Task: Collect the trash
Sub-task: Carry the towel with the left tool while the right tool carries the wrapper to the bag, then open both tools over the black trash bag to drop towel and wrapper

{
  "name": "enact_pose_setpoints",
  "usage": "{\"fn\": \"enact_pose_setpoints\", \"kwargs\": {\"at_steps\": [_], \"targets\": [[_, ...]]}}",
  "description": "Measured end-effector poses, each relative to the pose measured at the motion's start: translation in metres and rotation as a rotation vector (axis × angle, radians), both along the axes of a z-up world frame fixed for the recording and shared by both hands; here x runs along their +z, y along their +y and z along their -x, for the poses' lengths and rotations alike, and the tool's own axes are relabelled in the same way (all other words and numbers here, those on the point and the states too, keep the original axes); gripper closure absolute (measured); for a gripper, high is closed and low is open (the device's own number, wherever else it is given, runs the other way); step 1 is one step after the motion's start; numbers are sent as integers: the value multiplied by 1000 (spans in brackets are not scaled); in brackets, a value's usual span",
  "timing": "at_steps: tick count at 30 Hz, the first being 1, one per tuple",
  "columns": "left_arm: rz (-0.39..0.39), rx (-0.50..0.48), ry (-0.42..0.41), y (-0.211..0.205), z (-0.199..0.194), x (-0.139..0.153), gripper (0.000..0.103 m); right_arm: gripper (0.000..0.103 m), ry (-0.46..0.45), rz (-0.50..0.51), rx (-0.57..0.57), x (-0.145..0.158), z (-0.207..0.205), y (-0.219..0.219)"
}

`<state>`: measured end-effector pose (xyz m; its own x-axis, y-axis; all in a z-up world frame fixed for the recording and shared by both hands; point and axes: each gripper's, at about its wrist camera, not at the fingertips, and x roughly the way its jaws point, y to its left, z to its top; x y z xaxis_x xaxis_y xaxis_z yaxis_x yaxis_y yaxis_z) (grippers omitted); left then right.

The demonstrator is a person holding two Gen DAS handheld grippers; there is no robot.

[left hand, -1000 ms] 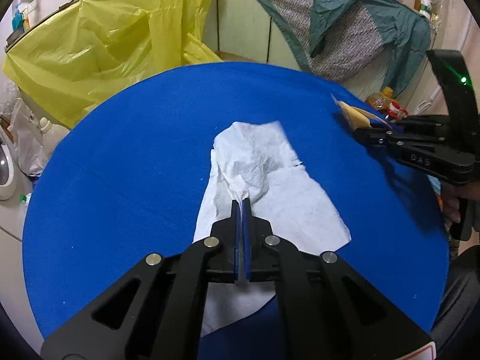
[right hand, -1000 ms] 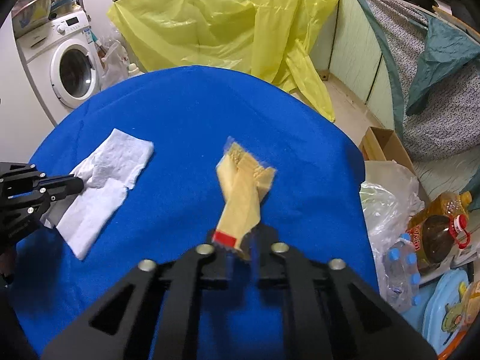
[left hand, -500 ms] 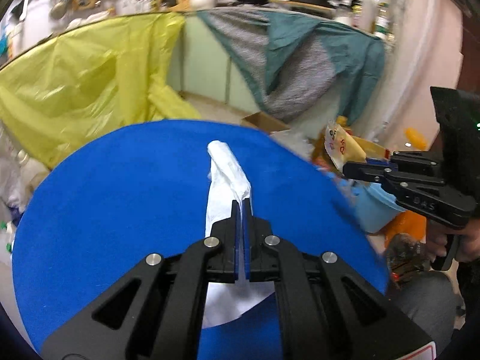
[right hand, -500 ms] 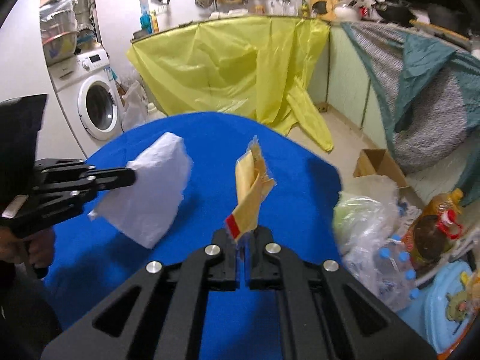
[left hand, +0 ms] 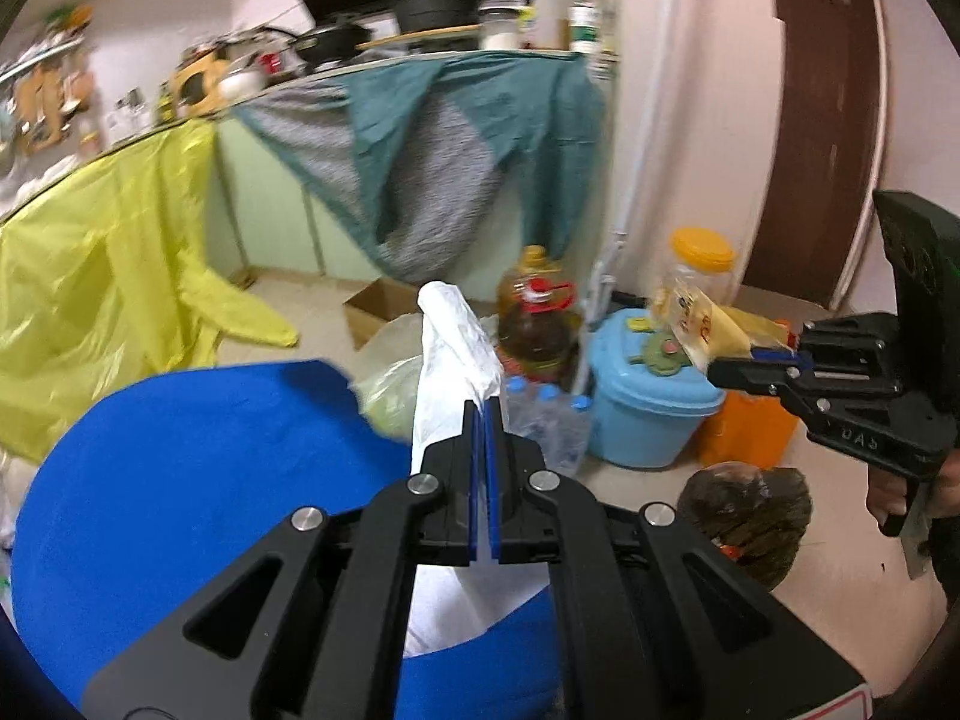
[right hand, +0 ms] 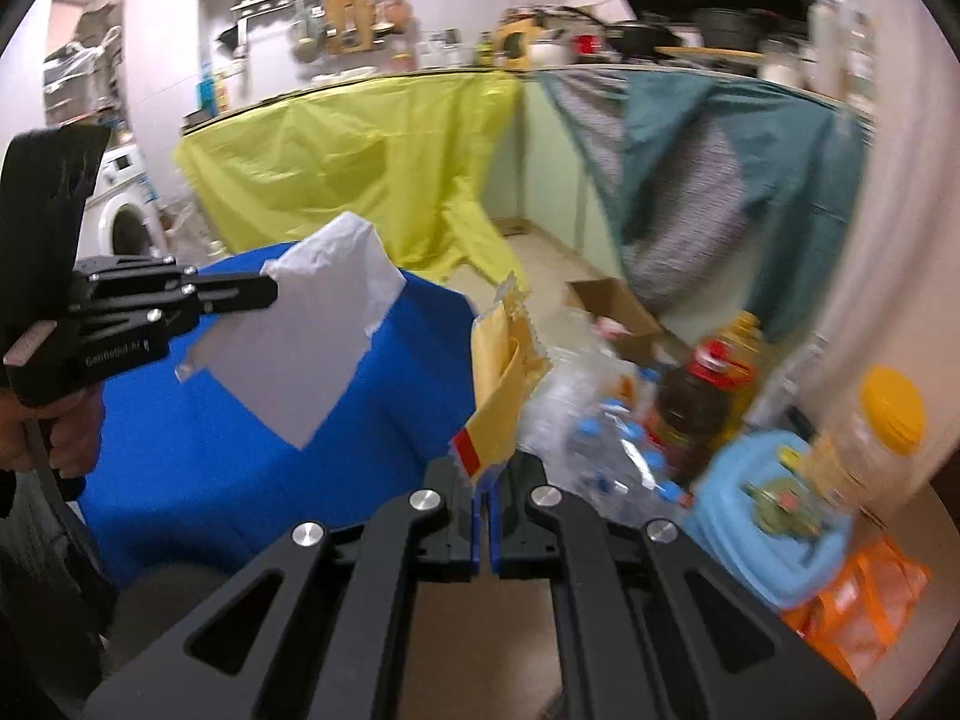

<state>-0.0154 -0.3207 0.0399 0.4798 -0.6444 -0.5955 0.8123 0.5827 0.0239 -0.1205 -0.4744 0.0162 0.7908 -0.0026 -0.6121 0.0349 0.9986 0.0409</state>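
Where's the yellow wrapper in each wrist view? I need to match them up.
Left wrist: yellow wrapper at right, pinched in the right tongs, above the light blue bin.
Right wrist: yellow wrapper at centre, rising from that camera's own tongs.
Shared landmark: the light blue bin.

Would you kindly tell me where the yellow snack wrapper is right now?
The yellow snack wrapper is pinched in the right gripper, held up off the blue table; in the left wrist view it is at the right, in front of the light blue bin.
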Motion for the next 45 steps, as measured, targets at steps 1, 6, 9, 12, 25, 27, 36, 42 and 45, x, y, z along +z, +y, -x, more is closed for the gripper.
{"fn": "enact_pose_setpoints", "kwargs": {"at_steps": [1,6,9,12,25,27,36,42,45], "targets": [[1,-13,-3,-11,5,1,101,102,-1,2,-15,-2,8,-7],[1,-100,-16,-69,38,-4,101,102,6,15,-123,-15,61,-52],[-13,-164,-16,-108,61,-16,101,102,10,11,-184,-28,92,-79],[-30,-231,1,-141,82,-36,101,102,31,-2,-246,-49,123,-104],[-172,-418,212,-252,161,-198,101,102,211,-120,-411,-198,198,-159],[-218,-431,239,-261,169,-224,101,102,233,-142,-412,-218,200,-162],[-366,-437,254,-258,183,-266,26,102,315,-222,-397,-276,203,-157],[-373,-325,228,-243,164,-243,17,101,358,-232,-366,-293,194,-150],[-331,-280,204,-230,156,-227,13,98,387,-222,-344,-299,188,-145]]}}
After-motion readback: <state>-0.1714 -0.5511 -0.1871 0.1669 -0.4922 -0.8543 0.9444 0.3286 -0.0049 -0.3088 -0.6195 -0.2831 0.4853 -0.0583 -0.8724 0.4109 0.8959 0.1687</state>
